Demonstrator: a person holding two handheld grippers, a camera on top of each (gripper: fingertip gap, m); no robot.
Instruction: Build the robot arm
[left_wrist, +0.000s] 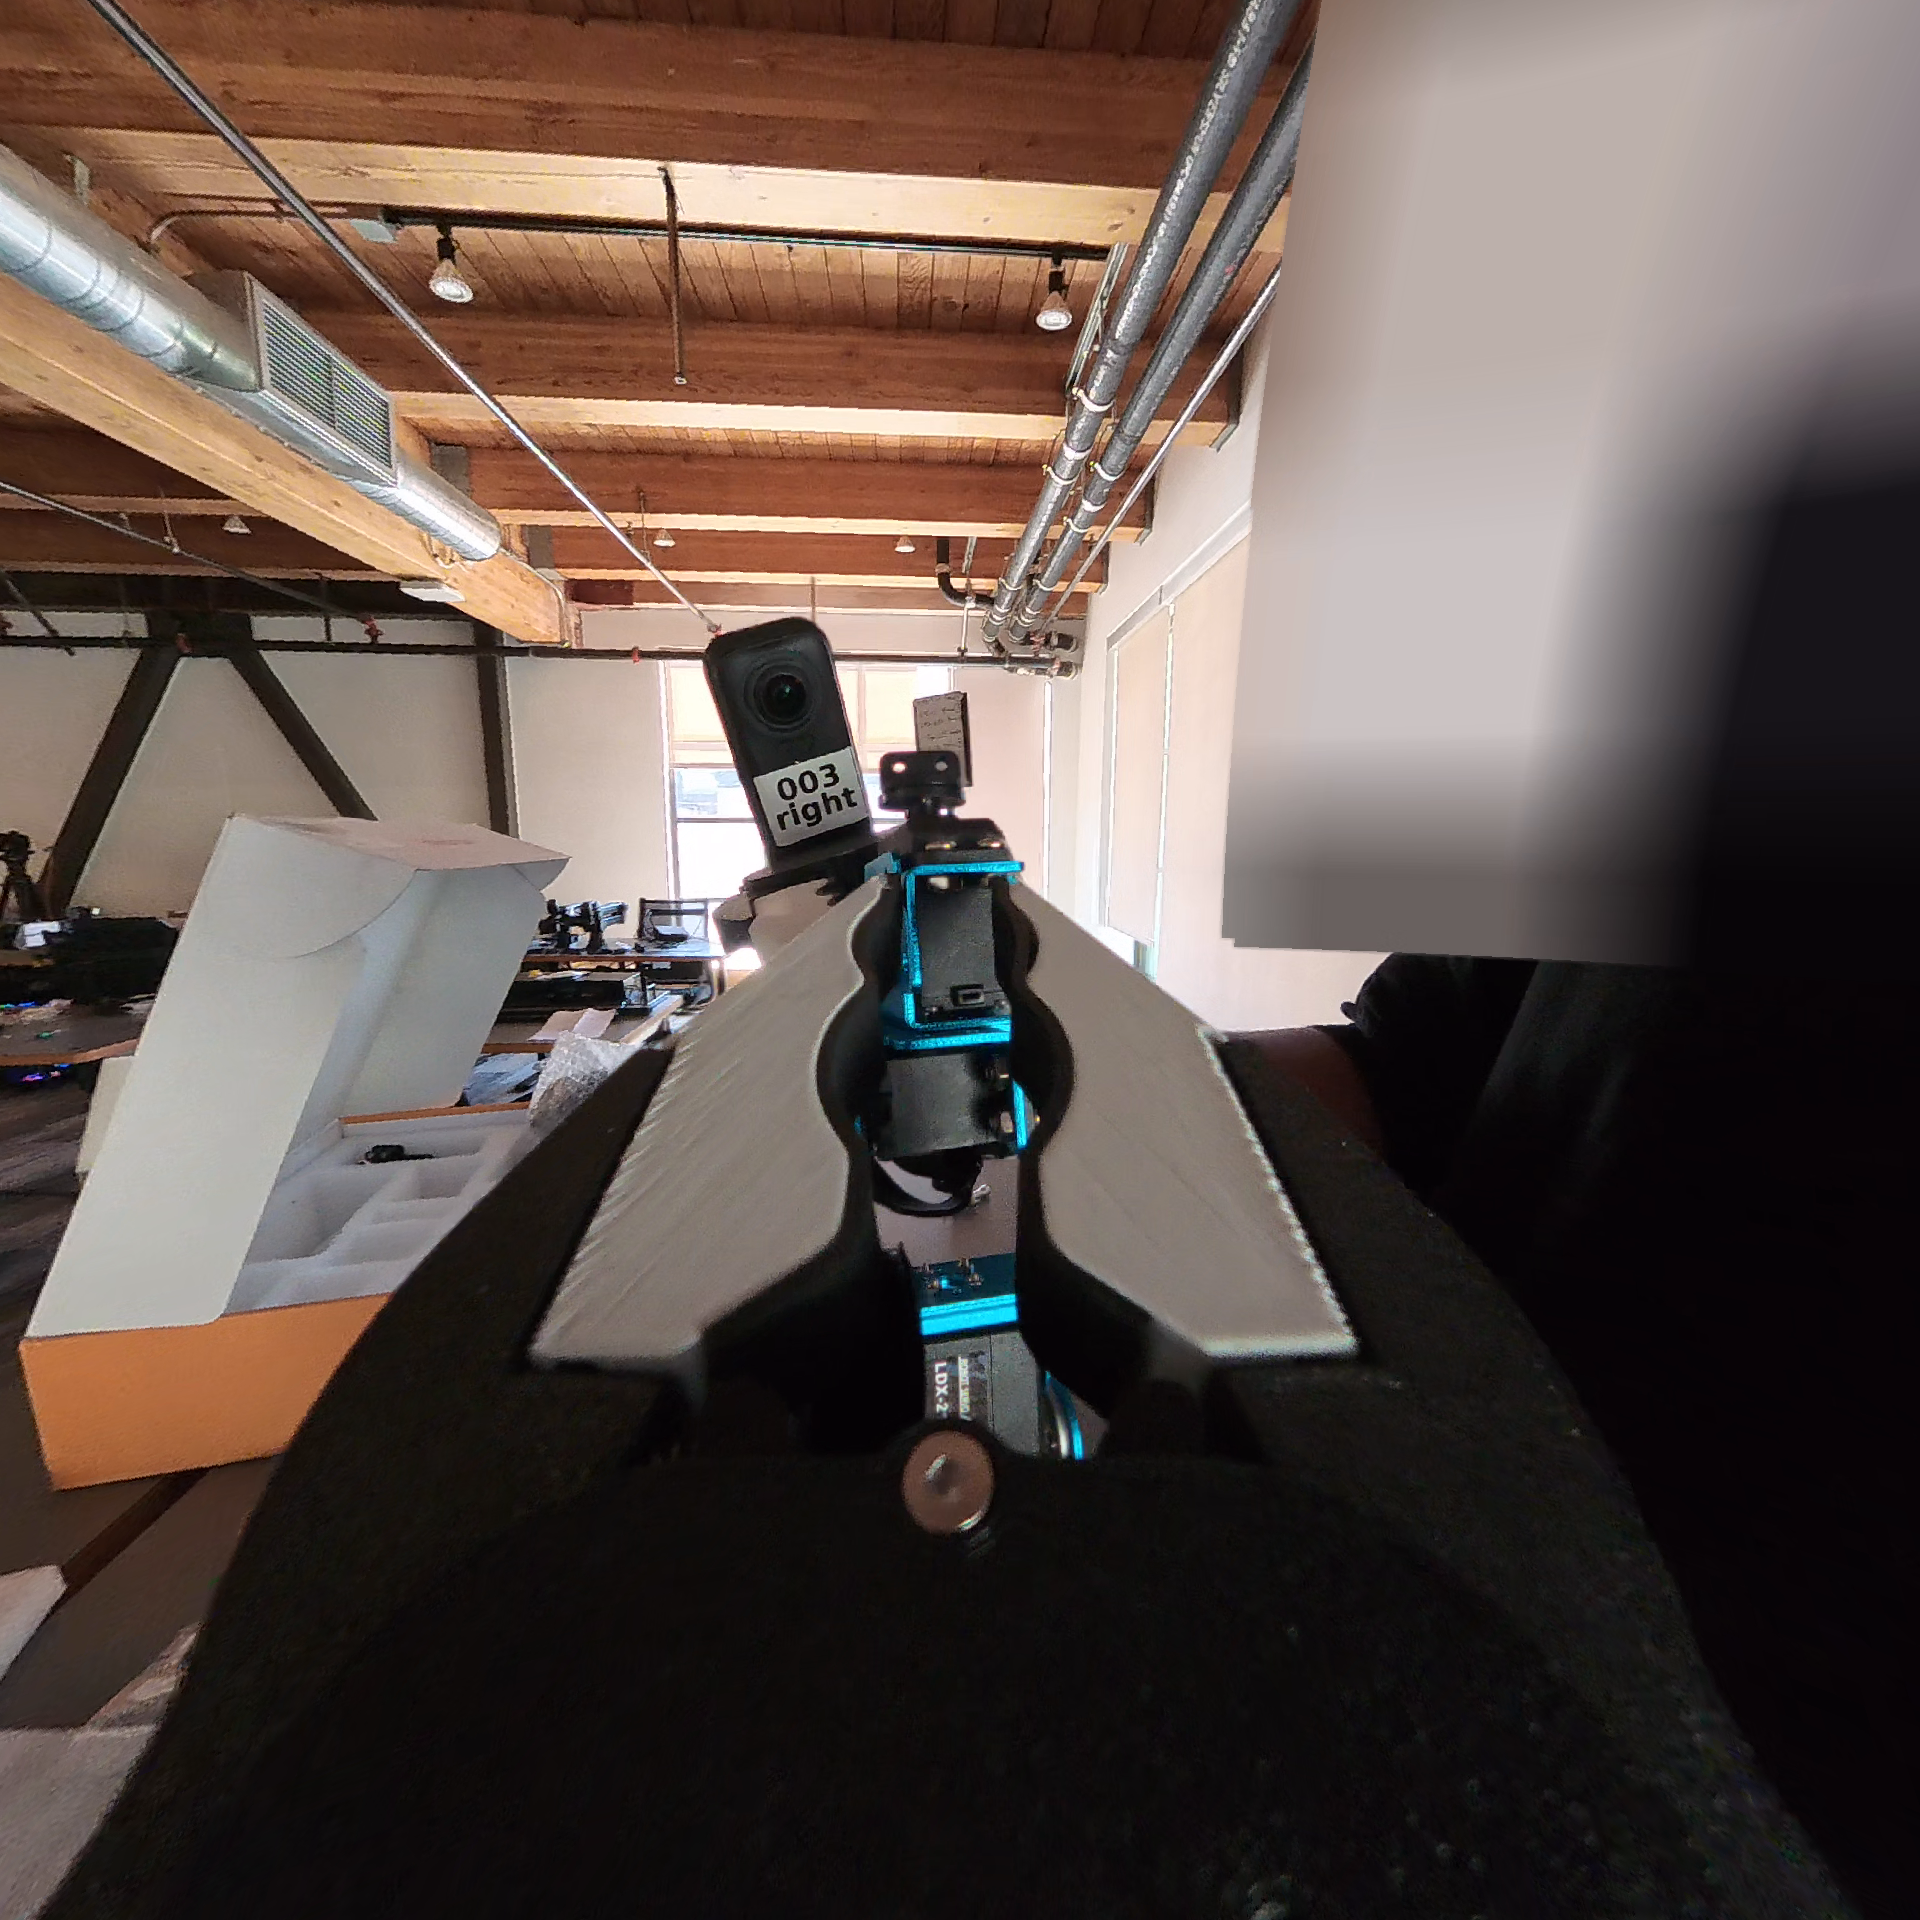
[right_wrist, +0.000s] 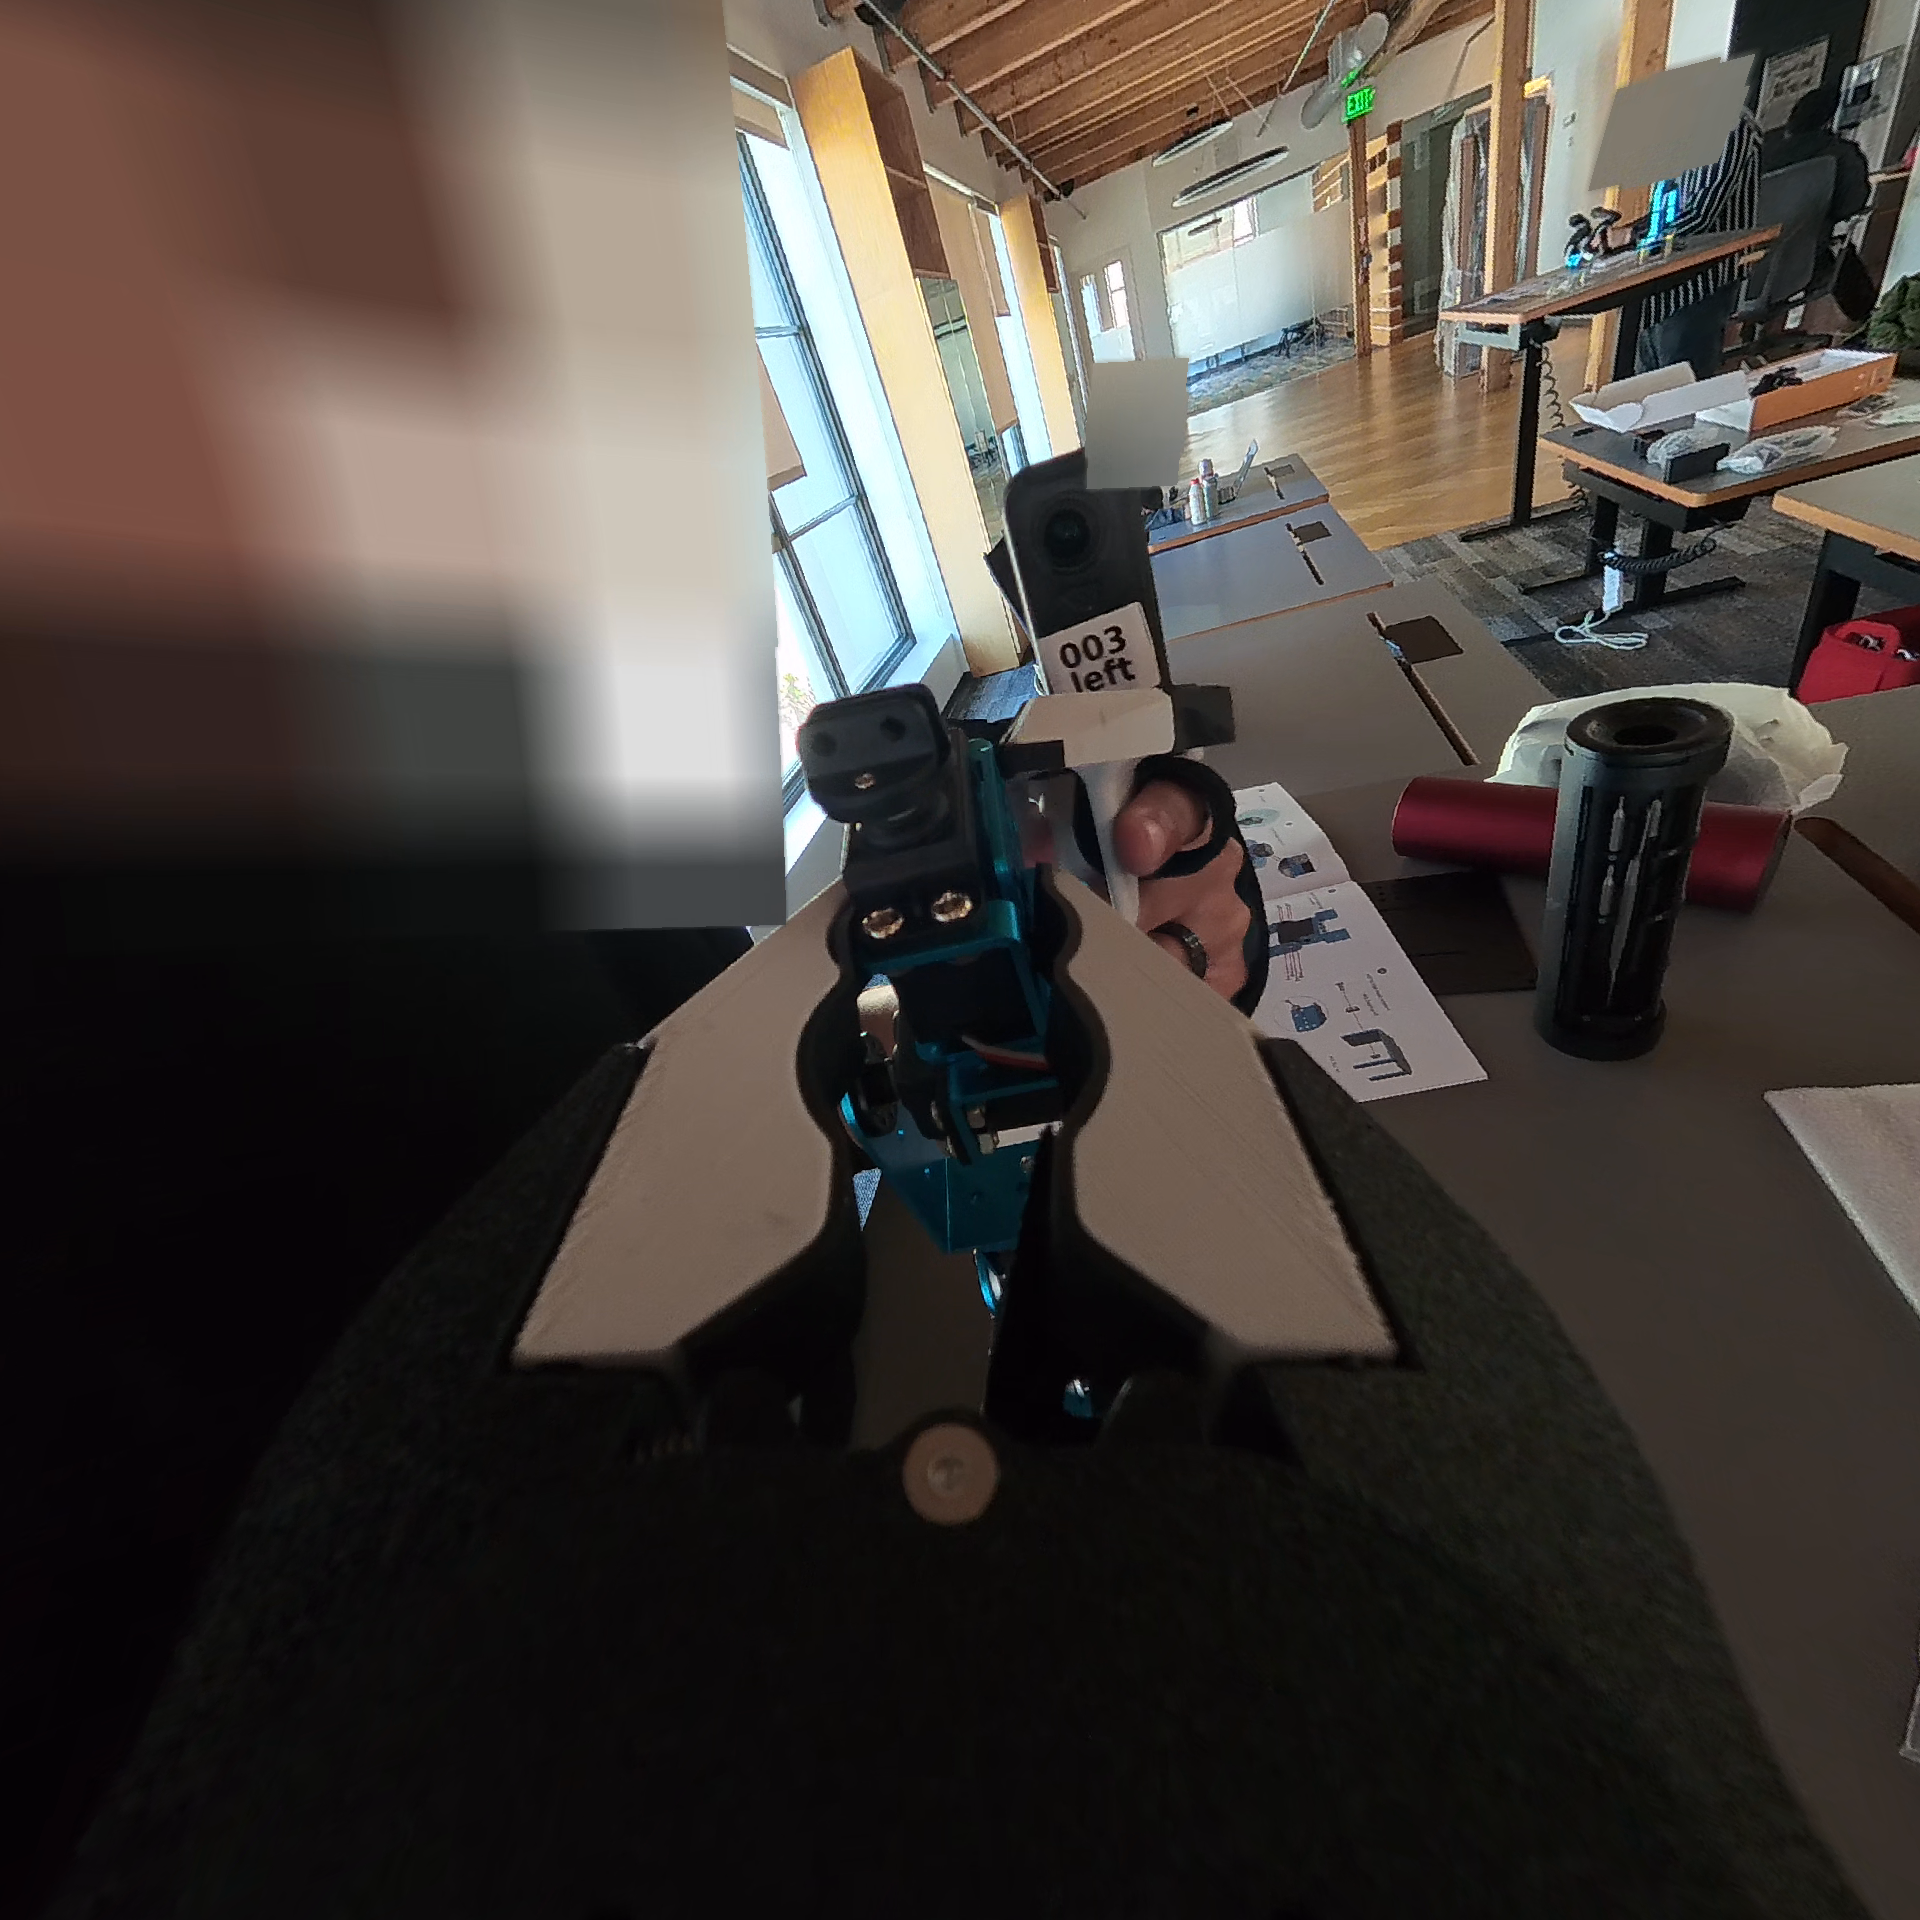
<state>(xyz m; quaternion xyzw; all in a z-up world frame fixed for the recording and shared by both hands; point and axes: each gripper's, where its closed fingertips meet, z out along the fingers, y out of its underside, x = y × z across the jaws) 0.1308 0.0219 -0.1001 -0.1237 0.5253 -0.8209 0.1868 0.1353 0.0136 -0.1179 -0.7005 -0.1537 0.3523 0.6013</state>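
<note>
Both the left tongs (left_wrist: 940, 914) and right tongs (right_wrist: 961, 925) clamp one blue-and-black servo assembly (right_wrist: 935, 997) between them, raised off the desk (right_wrist: 1558, 1195); it looks rigid and light, with exposed wires best avoided.

- The blue-and-black servo assembly (left_wrist: 940, 1023) is held upright above the worktop (right_wrist: 1558, 1195), clamped between both grippers' white fingers, its black sensor head (right_wrist: 873, 743) topmost.
</note>
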